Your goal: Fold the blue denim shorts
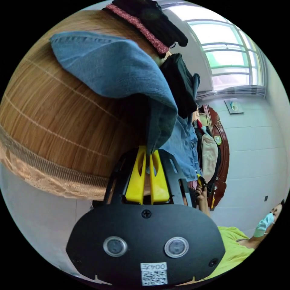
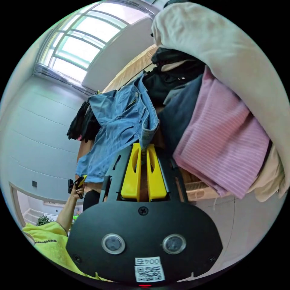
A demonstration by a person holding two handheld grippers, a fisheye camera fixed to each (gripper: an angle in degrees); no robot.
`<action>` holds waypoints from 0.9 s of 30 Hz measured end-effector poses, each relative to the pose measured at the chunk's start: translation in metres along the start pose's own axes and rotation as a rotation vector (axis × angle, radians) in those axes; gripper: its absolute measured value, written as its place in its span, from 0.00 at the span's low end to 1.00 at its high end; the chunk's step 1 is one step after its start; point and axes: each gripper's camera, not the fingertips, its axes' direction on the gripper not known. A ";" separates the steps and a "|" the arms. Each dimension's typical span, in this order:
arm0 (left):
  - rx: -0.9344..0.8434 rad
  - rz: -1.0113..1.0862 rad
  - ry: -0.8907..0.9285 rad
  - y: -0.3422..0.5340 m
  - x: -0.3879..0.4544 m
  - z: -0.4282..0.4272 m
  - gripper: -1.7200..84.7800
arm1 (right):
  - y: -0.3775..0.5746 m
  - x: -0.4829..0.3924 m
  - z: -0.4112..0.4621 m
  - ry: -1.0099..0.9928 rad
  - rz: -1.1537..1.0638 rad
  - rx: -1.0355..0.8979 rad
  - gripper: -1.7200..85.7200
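Note:
The blue denim shorts [image 1: 120,69] lie partly on a woven bamboo mat [image 1: 54,120], and one end hangs lifted off it. My left gripper [image 1: 150,151] is shut on a hem of the denim, the cloth pinched between its yellow jaws. In the right gripper view the shorts [image 2: 120,120] stretch away from me, and my right gripper [image 2: 144,146] is shut on a thick seamed edge. Each gripper appears small in the other's view, held by a hand at the far end of the denim: the right gripper [image 1: 201,182] and the left gripper [image 2: 79,182].
A pile of clothes lies close on the right: a pink ribbed garment [image 2: 223,142], a cream one [image 2: 226,51], dark ones [image 2: 178,117]. A black garment with red trim [image 1: 151,24] sits on the mat's far side. A person in a yellow-green shirt [image 1: 232,247] stands by the wall.

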 end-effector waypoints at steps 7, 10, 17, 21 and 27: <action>0.011 0.020 0.121 0.047 -0.042 -0.002 0.05 | 0.047 -0.004 -0.010 0.024 0.059 0.024 0.06; 0.097 0.076 0.164 0.067 -0.054 -0.014 0.08 | 0.057 0.001 -0.005 -0.019 0.130 -0.006 0.08; 0.425 0.031 0.088 0.127 -0.093 -0.098 0.13 | 0.121 -0.040 -0.050 -0.083 0.207 0.189 0.11; 0.521 -0.009 -0.067 0.129 -0.109 -0.138 0.13 | 0.150 -0.144 -0.063 0.236 -0.109 0.262 0.12; 0.458 0.095 -0.444 0.081 -0.087 -0.145 0.13 | 0.158 -0.233 -0.040 0.286 -0.263 0.165 0.11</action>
